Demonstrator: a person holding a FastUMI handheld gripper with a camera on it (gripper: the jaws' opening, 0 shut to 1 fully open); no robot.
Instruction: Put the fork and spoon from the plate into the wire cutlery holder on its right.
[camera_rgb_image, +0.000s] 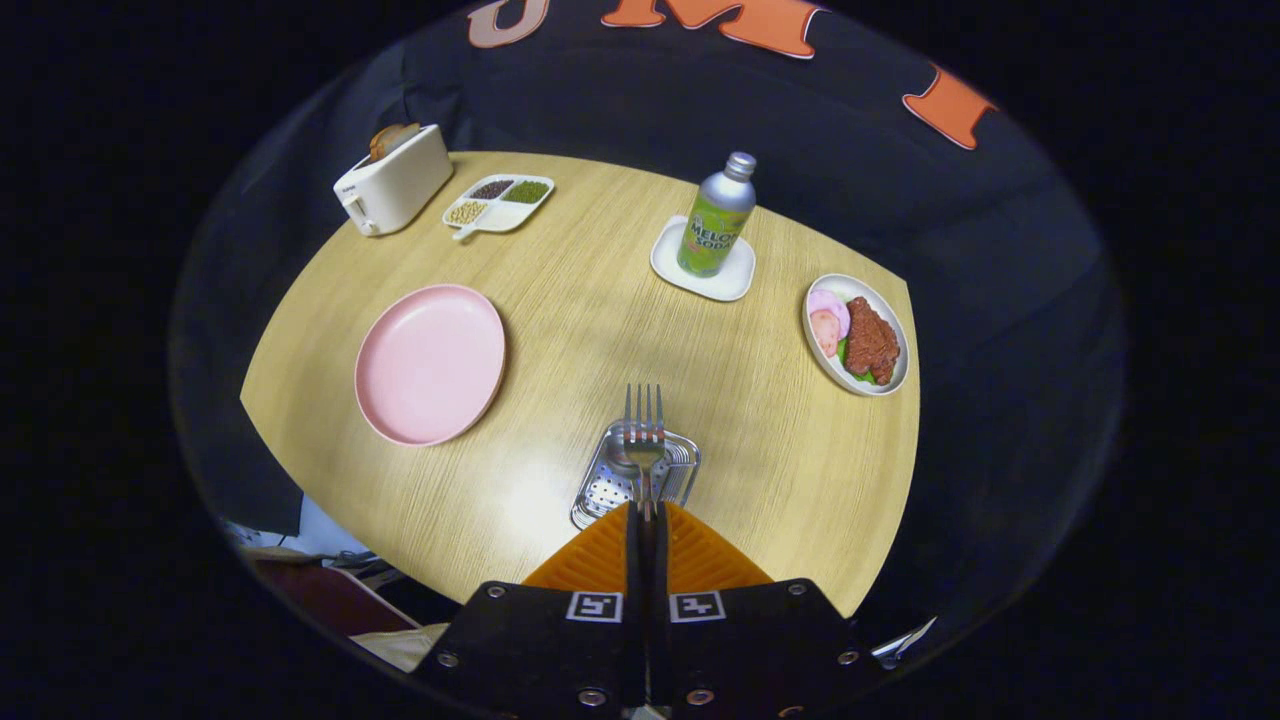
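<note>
Worktop (600, 300) is carrying the pink plate (430, 362), now bare, with the wire cutlery holder (600, 490) to its right, just ahead of the claw (645, 515). Claw is pinching the fork (644, 425) by its handle, tines forward, above the holder; something spoon-like possibly lying inside already. Placing step underway: next move calls for lowering, then releasing.

The gripper (645, 515) camera looks steeply down from high above the wooden table (580, 300).
</note>
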